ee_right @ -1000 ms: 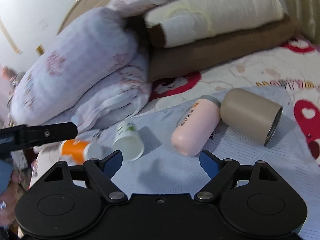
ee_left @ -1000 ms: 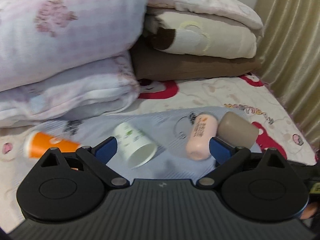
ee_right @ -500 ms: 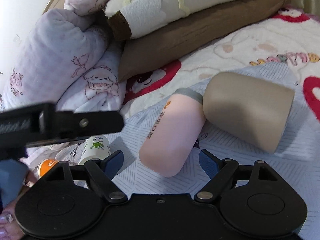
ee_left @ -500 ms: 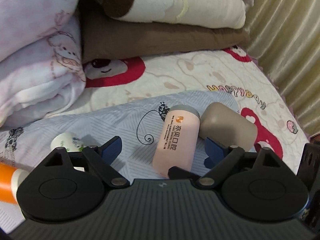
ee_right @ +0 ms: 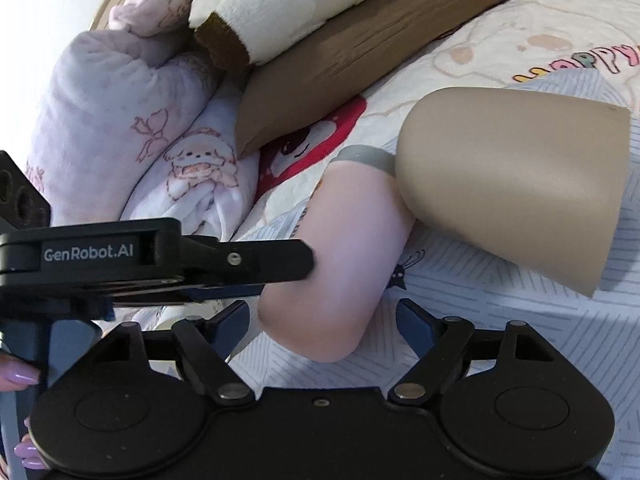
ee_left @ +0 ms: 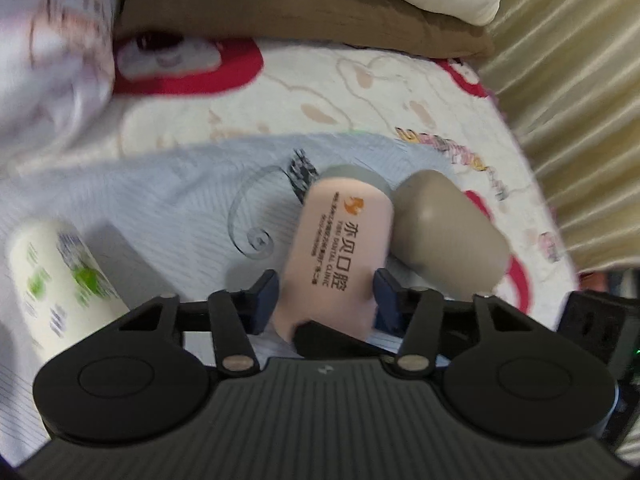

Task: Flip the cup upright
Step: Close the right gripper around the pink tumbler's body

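Setting: bed (ee_left: 360, 92), striped cloth.
Pink cup (ee_left: 340, 256): lying against tan cup (ee_left: 448, 232); likely light, smooth.
Left tool (ee_left: 325, 294): fingers flank pink cup's near end, contact unclear.
Right tool (ee_right: 323, 320): spread, empty.

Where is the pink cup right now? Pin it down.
The pink cup lies on its side mid-frame between the left gripper fingers, against the tan cup.

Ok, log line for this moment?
pink cup: lying, touching tan cup | left hand-held gripper: straddling pink cup, contact unclear | right hand-held gripper: open, near
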Demonstrator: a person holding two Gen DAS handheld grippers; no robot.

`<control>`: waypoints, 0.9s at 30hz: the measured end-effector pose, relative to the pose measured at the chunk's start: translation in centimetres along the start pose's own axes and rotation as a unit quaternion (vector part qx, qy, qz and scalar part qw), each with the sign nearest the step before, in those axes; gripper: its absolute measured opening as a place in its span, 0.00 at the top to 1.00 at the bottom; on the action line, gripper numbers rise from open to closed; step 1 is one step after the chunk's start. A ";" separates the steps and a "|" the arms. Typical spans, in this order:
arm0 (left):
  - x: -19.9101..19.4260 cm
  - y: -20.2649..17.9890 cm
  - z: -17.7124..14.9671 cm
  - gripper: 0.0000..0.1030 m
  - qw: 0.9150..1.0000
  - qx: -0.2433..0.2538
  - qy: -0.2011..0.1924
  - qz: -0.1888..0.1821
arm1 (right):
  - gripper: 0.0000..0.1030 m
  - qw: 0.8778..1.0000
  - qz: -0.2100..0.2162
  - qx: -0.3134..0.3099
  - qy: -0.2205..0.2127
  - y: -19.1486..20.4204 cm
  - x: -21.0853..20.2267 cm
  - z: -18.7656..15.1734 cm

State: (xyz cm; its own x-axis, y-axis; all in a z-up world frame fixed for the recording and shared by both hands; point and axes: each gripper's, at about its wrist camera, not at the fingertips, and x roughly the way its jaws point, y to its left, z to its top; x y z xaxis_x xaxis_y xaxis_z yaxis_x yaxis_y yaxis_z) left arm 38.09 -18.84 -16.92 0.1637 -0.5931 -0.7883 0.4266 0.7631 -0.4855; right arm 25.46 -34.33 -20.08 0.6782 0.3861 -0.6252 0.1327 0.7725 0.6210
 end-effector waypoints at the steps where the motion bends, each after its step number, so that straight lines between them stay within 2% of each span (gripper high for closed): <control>1: 0.0 -0.1 -0.2 0.52 1.000 0.002 -0.004 0.000 | 0.26 1.000 0.005 -0.001 0.005 0.0 0.1 0.0; 4: -0.5 -0.3 -0.9 0.53 1.000 0.009 -0.009 0.005 | 0.31 1.000 0.008 -0.004 0.008 -0.2 0.0 -0.3; 15: -2.9 -1.8 -4.3 0.54 0.999 0.033 0.009 0.025 | 0.31 0.999 0.024 0.005 0.036 0.7 -2.1 -2.8; 20: -5.3 -2.1 -6.5 0.54 0.999 0.039 0.018 0.023 | 0.31 0.999 0.022 -0.016 0.047 2.5 -3.9 -4.4; 23: -6.7 -1.9 -8.0 0.54 0.999 0.034 0.029 0.022 | 0.31 0.998 0.021 -0.023 0.060 3.7 -4.8 -5.6; 27: -8.4 -0.8 -11.0 0.54 0.999 0.019 0.039 0.028 | 0.31 0.995 0.015 -0.027 0.098 5.3 -5.2 -7.6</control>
State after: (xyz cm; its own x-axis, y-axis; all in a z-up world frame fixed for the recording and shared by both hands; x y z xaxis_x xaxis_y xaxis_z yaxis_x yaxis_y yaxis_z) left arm 26.60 -11.67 -14.07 0.1188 -0.5267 -0.8417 0.4515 0.7836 -0.4267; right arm 17.09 -28.43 -17.17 0.5264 0.4971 -0.6898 0.0710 0.7828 0.6182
